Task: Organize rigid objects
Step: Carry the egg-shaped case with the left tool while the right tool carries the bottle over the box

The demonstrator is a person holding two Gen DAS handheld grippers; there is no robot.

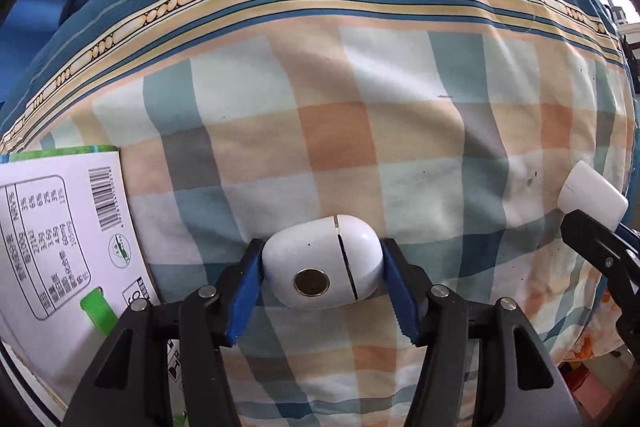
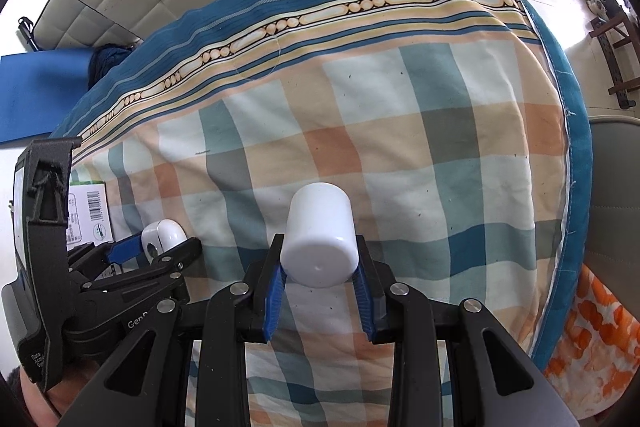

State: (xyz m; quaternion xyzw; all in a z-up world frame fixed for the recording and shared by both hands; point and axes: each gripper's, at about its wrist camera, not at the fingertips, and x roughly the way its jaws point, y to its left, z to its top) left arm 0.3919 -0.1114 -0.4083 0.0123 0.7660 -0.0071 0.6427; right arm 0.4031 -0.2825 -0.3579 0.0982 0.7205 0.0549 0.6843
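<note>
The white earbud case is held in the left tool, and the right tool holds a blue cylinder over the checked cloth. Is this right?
Not quite: the cylinder in the right tool is white, as the right wrist view shows. The left tool does hold the white earbud case over the checked cloth.

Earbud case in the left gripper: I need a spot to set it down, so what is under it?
Under the earbud case, clamped by the left gripper, lies the plaid bedsheet. The patch directly beneath it is hidden by the case.
</note>
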